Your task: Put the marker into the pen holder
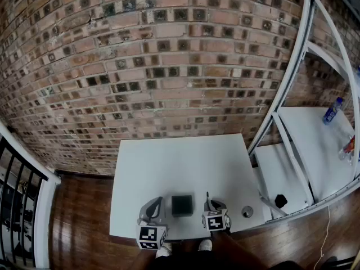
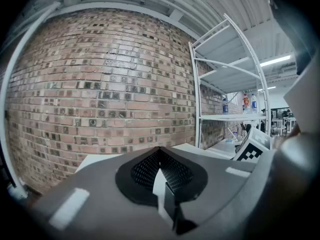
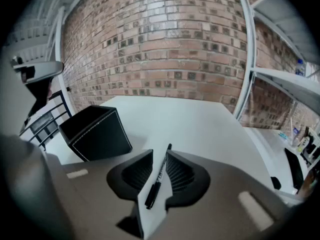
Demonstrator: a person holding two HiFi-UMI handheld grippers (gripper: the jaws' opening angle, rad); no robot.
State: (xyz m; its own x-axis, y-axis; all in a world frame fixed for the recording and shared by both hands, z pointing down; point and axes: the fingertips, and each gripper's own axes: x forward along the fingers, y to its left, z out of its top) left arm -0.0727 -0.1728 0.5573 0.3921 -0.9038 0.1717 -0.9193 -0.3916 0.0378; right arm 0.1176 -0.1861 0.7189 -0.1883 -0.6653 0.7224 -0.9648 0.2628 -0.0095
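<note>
Straddling the marker (image 3: 158,179), the right gripper (image 3: 160,153) had its jaws parted, one on each side of the barrel. Neither pad looked to be pressing on it. The marker seemed to lie on the table (image 3: 200,119), its tip poking just past the jaw tips. That stance read as lining up for a pinch across the barrel, so the pen would lift straight.

The left gripper (image 2: 160,151) was clenched on nothing, jaws meeting at the tips. It sat at the table's near edge, probably parked out of the way.

The pen holder (image 3: 95,133) stood just ahead and to the left of the right gripper, between the two grippers. It was upright with its mouth facing up, so the carry looked short.

Beyond the right gripper's tips the table ran bare to its far edge, leaving free room ahead. Farther to its right rose the post (image 3: 247,64) of a white rack, well apart. The brick wall (image 3: 165,39) closed off the far side.
</note>
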